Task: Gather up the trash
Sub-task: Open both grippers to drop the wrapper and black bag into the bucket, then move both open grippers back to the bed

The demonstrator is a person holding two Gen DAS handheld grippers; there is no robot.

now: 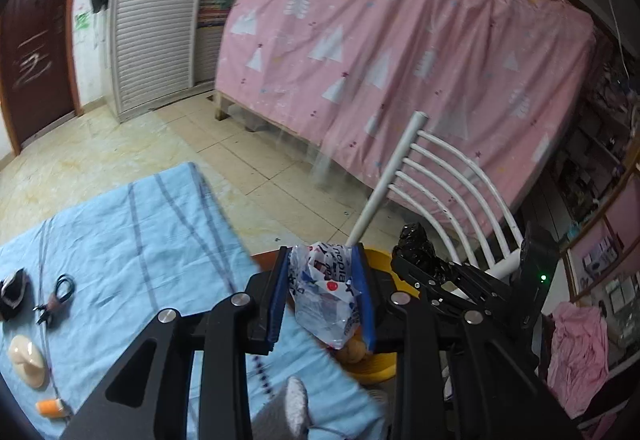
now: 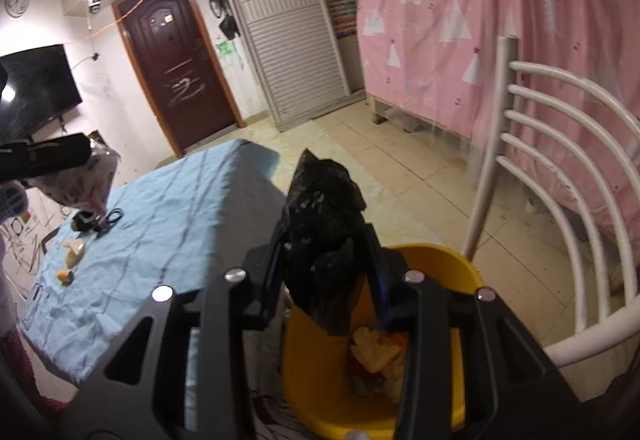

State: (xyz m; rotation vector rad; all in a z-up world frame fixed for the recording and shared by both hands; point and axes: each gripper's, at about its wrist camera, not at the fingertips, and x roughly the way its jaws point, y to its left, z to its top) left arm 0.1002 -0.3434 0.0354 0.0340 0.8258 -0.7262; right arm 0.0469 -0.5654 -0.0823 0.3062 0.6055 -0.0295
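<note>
Crinkled white plastic wrapper (image 1: pixel 326 292), printed in blue and red, is pinched between the blue pads of the left gripper (image 1: pixel 325 296), with its lower end hanging below the fingers over the edge of the blue-clothed table. To its right in the left wrist view, the right gripper (image 1: pixel 416 260) holds a crumpled black plastic bag (image 1: pixel 414 240). The right wrist view shows that bag (image 2: pixel 326 240) clamped between the right gripper's (image 2: pixel 328 268) fingers, its top bunched above them and its tail dangling over the open mouth of a yellow bin (image 2: pixel 316 372). Inside the bin lie pale crumpled scraps (image 2: pixel 374 352).

Just beside the bin stands the table under a light blue striped cloth (image 2: pixel 160 240). On the cloth lie a small black item (image 1: pixel 14 292), a coiled cable (image 1: pixel 58 296), a beige round piece (image 1: pixel 26 360) and a little orange bit (image 1: pixel 50 408). A white metal chair (image 2: pixel 568 175) with curved bars stands on the bin's other side. Behind it hangs a pink curtain (image 1: pixel 380 51) printed with white trees, covering a wooden-framed bed. Cream floor tiles (image 1: pixel 248 159) run back to a white slatted wardrobe (image 2: pixel 288 39) and a dark brown door (image 2: pixel 176 67).
</note>
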